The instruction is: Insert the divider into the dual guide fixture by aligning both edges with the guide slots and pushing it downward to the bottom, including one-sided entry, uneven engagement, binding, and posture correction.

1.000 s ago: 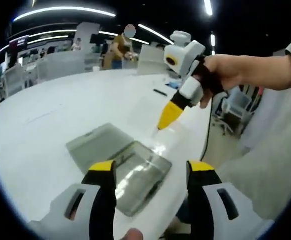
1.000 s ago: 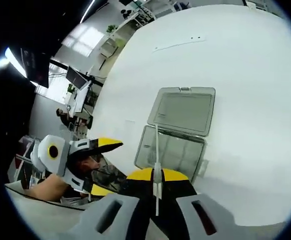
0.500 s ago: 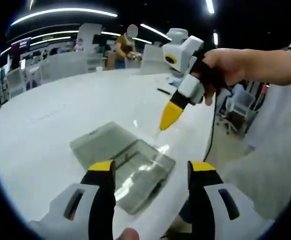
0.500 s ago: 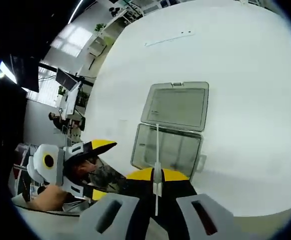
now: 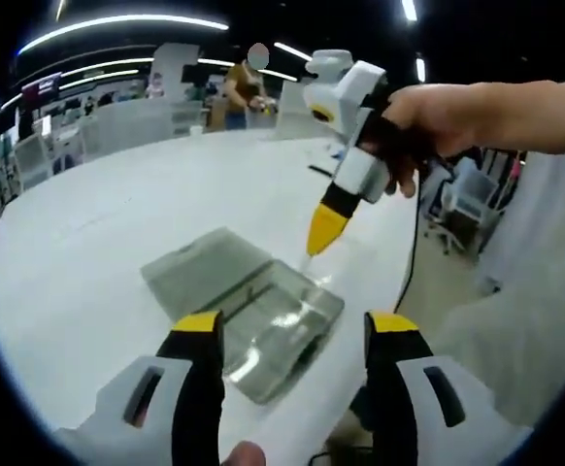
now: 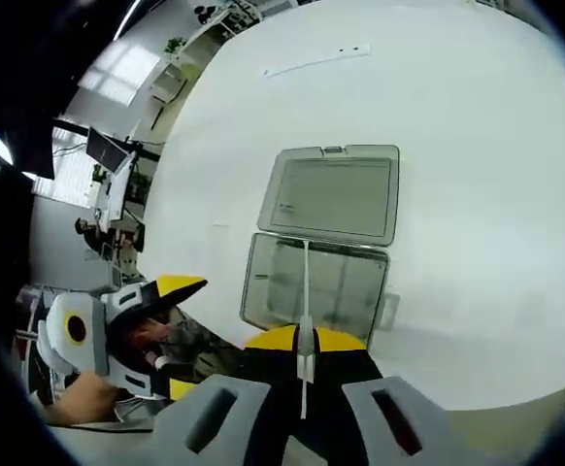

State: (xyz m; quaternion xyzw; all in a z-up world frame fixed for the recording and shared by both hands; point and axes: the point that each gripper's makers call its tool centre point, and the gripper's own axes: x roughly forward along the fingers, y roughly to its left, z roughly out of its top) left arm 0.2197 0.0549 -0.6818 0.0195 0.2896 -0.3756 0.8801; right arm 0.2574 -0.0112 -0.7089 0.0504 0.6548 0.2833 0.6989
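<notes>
On the table: everything lies on one broad white top.
Table (image 6: 477, 146): white and round-edged, reaching back toward desks and a standing person in the left gripper view.
Person: a bare hand (image 5: 428, 121) grips the right gripper's handle in the left gripper view; another hand (image 6: 83, 400) grips the left gripper in the right gripper view.
Box (image 6: 314, 286): clear, shallow and rectangular, flat on the table near its edge, with faint ribs along its walls; in the left gripper view (image 5: 281, 325) it lies just beyond the left jaws.
Lid (image 6: 333, 194): clear, hinged to the far side of the box and folded flat open on the table; a small tab sits on its outer edge.
Left gripper (image 5: 294, 335): yellow-tipped jaws set wide apart with nothing between them, raised over the near end of the box; in the right gripper view (image 6: 171, 335) it comes in from the left, beside the box.
Right gripper (image 6: 304, 342): jaws closed tight on the divider; in the left gripper view (image 5: 324, 231) it points steeply down over the far side of the box.
Divider (image 6: 305, 291): thin clear sheet seen edge-on, running up from the right jaws across the middle of the box; whether its lower edge touches the box I cannot tell.
</notes>
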